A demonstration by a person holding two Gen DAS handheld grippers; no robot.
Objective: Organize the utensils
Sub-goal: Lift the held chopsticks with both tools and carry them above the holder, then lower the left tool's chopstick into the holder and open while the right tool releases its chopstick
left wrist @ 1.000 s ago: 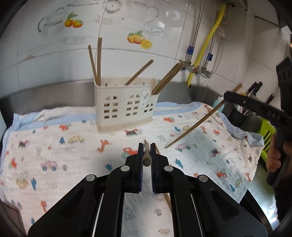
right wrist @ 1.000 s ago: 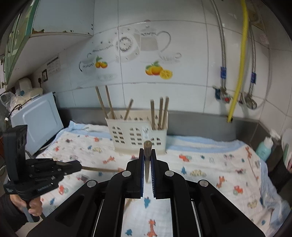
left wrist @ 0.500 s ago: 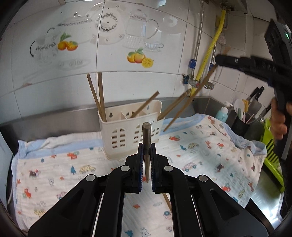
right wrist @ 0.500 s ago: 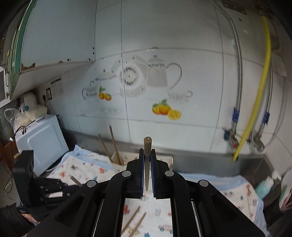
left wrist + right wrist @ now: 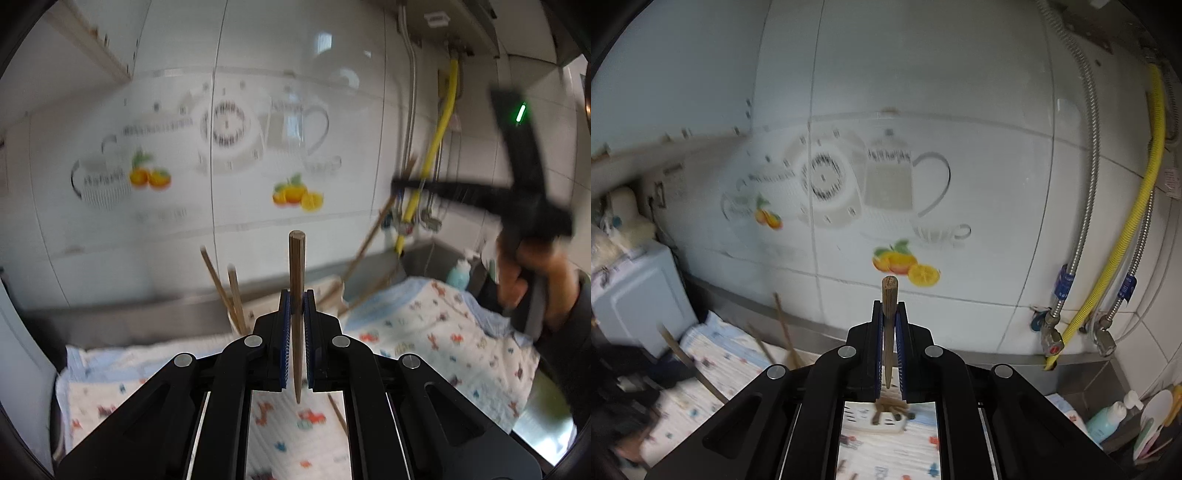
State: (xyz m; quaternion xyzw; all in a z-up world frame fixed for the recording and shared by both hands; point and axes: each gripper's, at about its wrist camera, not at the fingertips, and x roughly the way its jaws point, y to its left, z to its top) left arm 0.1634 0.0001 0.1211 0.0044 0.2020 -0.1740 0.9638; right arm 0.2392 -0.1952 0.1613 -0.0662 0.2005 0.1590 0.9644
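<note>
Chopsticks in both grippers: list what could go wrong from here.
1. The left gripper pinches its chopstick upright between narrow pads; it may pivot or slip.
2. The right gripper's chopstick could clash with chopsticks already in the holder.
3. Both views are motion-blurred, so aiming may suffer.

Chopsticks in holder on cloth, wall behind

Obstacles: chopsticks standing upright and slanted in holder ahead of left gripper, ends fanning outward; tiled wall close behind; yellow hose and steel hoses at right; right gripper with slanted chopstick crossing right side. Free room: printed cloth largely open; one loose chopstick lying on it.
</note>
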